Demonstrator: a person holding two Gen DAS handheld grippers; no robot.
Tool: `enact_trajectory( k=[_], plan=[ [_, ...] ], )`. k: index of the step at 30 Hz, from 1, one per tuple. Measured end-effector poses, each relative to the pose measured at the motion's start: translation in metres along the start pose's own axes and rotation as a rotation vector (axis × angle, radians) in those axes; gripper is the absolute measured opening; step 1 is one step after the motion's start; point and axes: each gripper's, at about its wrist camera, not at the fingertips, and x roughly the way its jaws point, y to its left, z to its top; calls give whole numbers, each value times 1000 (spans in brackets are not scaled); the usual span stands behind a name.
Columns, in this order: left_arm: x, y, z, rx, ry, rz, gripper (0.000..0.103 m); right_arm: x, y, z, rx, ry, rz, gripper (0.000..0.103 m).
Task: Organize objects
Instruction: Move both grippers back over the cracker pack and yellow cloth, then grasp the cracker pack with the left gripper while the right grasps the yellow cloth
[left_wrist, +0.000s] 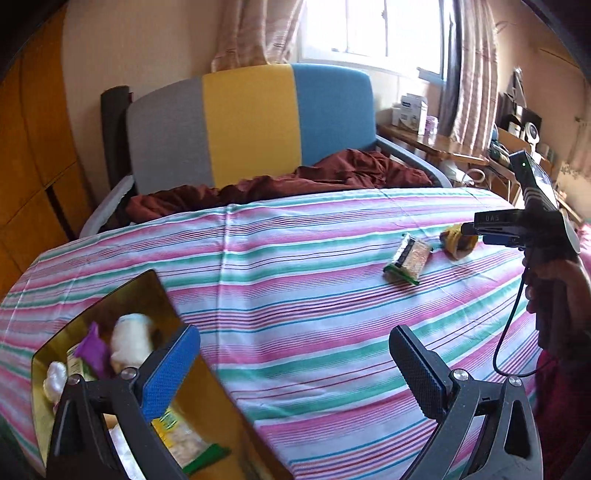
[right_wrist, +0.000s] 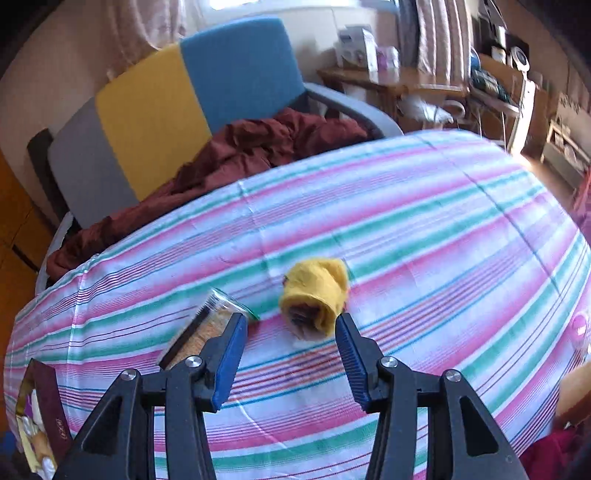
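Observation:
A yellow cloth roll (right_wrist: 314, 295) lies on the striped bedsheet (right_wrist: 424, 229), just ahead of my right gripper (right_wrist: 291, 350). That gripper is open, and the roll sits beyond the fingertips, untouched. A clear cracker packet with a green edge (right_wrist: 207, 325) lies left of the roll, partly behind the left finger. In the left wrist view the packet (left_wrist: 406, 260) and the roll (left_wrist: 458, 245) sit at the far right of the bed, with the right gripper (left_wrist: 476, 234) over the roll. My left gripper (left_wrist: 295, 369) is open and holds nothing, beside a gold box (left_wrist: 140, 295).
The gold box holds a purple packet (left_wrist: 92, 347), white wrapped pieces (left_wrist: 131, 339) and a green-edged packet (left_wrist: 188, 443); it also shows as the box (right_wrist: 40, 406) at lower left. A striped chair (left_wrist: 251, 122) with a maroon cloth (left_wrist: 332, 177) stands behind the bed. Cluttered wooden shelves (left_wrist: 436, 144) stand at right.

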Motion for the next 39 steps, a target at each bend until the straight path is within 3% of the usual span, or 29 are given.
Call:
enact_trajectory(
  k=[6,11,25,30,33,34,35,39],
  plan=[
    [37,-27,18,61,57,-29,103,-1,-12,4,91,12,53,50],
    [69,-51,35,122,99,-69,90,-1,-20,3,146,28,71,50],
    [156,-141,71,361,121,-181,90,-1,-54,4,320,40,112,50],
    [188,-163,73,458,128,-155,89,2,-56,5,332,48,116,50],
    [208,-161,76,419,178,-171,69,5,-56,5,333,52,113,50],
    [215,-157,76,384,206,-193,55,5,-56,5,334,53,111,50],
    [218,-152,77,334,219,-230,48,6,-57,5,334,53,108,50],
    [212,-142,71,268,219,-228,48,10,-56,6,330,52,98,50]
  ],
)
